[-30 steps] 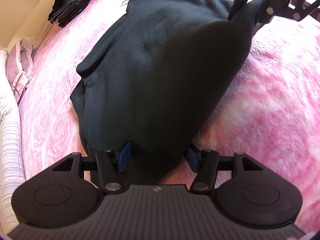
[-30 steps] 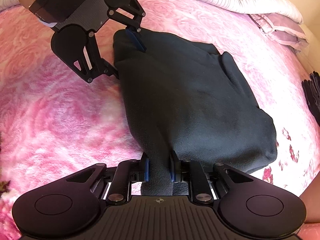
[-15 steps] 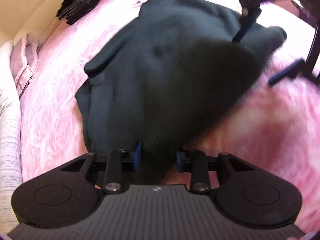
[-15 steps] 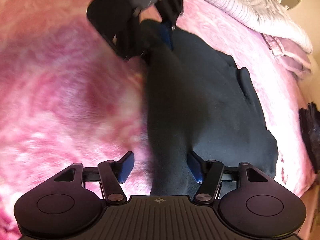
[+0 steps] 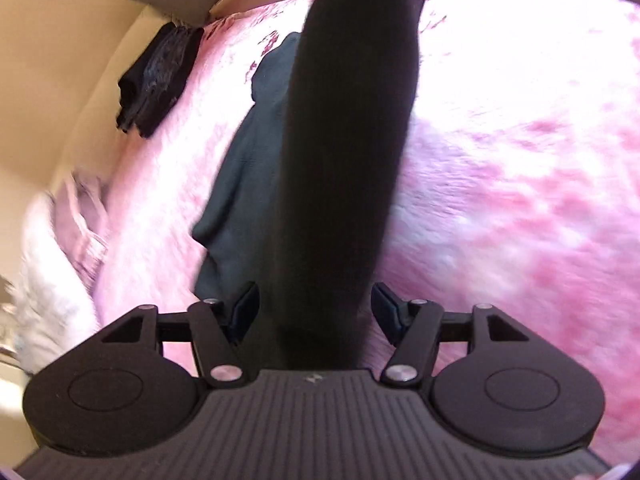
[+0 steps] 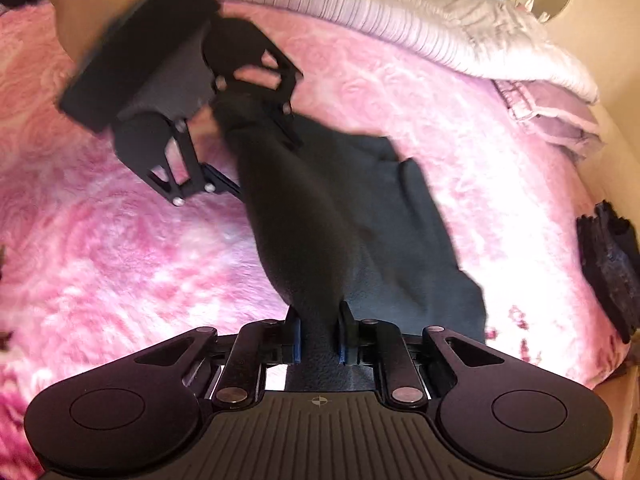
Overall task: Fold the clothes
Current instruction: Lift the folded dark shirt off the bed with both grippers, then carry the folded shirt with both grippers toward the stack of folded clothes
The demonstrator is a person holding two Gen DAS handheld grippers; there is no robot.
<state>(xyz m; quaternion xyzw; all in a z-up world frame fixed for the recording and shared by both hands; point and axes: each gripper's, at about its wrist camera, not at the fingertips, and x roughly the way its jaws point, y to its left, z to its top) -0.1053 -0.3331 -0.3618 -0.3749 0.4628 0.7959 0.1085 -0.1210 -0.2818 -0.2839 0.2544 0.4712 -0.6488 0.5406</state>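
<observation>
The dark garment [image 6: 360,216] lies on the pink bedspread [image 6: 120,248], with one edge lifted and pulled taut between your two tools. In the left wrist view, this raised band [image 5: 344,152] runs as a long strip from the bottom centre straight up to the top of the picture; its long axis follows the line between the tools. The rest of the garment hangs and rests on the bed to one side of the band.

Your right tool [image 6: 318,334] has just been closing. Its jaws now stand narrow, and the blue pads [image 6: 297,336] press on a bunched fold of the garment from both sides.

Your left tool [image 5: 314,312] has just been opening. Its jaws stand at a middling gap. The fabric band passes between the blue pads [image 5: 245,312]; the right pad stands clear of the cloth, and whether the left pad touches it cannot be determined.

In the right wrist view, the left tool [image 6: 256,152] sits at the far end of the band, with fabric between its fingers.

Open bedspread lies on the side of the band away from the hanging cloth. A small dark pile [image 5: 156,80] sits near the bed's edge by the wall. A striped white duvet [image 6: 400,28] and a lilac folded item [image 6: 552,112] border the head end.
</observation>
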